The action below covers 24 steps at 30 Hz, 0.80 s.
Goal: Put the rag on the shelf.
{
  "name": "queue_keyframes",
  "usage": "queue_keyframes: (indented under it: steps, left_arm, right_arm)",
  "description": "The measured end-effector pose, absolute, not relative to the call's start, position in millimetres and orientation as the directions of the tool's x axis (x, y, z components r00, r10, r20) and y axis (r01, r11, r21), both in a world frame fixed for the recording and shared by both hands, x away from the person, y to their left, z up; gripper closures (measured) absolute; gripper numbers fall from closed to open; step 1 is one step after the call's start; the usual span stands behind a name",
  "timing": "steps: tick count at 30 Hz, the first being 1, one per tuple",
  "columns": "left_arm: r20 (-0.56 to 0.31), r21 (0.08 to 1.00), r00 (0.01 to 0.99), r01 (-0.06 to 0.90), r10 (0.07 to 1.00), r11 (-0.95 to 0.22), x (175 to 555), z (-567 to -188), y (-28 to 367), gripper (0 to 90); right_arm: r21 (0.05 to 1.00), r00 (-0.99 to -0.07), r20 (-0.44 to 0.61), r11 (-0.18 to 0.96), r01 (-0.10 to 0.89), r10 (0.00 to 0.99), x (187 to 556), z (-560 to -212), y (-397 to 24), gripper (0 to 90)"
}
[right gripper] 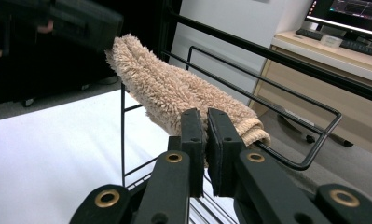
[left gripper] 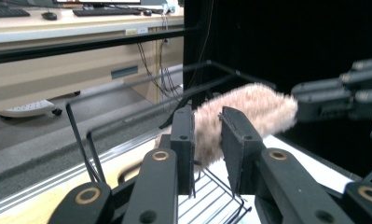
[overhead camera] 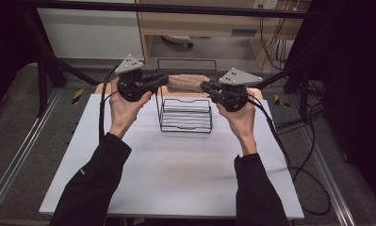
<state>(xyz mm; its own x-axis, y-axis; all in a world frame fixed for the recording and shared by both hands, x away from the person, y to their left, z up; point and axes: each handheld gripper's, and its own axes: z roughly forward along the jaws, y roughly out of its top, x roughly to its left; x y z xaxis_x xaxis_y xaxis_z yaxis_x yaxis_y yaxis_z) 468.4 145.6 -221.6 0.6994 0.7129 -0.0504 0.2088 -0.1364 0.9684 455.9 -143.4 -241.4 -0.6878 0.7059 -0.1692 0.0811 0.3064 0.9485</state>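
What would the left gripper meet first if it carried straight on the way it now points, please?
The fluffy tan towel already lies between the left gripper jaws, so it comes first; beyond its far end, probably the right gripper, though depth is unclear.

Wire rack point(overhead camera: 185, 115) on white table point(overhead camera: 176, 174)

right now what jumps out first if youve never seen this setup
A fluffy tan towel is stretched in the air between the two grippers, above the far edge of the white table. The right gripper is clamped on one end, while the left gripper has its jaws standing apart around the other end. Just below sits a black wire rack, near the table's far middle.
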Motion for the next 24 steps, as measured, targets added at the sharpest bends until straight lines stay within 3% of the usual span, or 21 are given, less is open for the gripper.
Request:
queue_keyframes:
  steps: [5,11,24]
  left_arm:
    - [-0.063,0.963,0.693,0.232,0.718,-0.139,475,-209,141,76.7]
    - [-0.08,0.927,0.722,0.307,0.687,-0.216,480,-218,132,89.0]
    - [-0.063,0.912,0.748,0.311,0.661,-0.266,475,-238,133,89.6]
  right_arm:
    - [0.945,-0.693,-0.175,0.317,0.082,0.7,455,-242,-144,86.0]
    - [0.944,-0.698,-0.173,0.32,0.085,0.695,454,-244,-144,85.7]
    - [0.936,-0.707,-0.161,0.334,0.112,0.688,456,-249,-144,80.9]
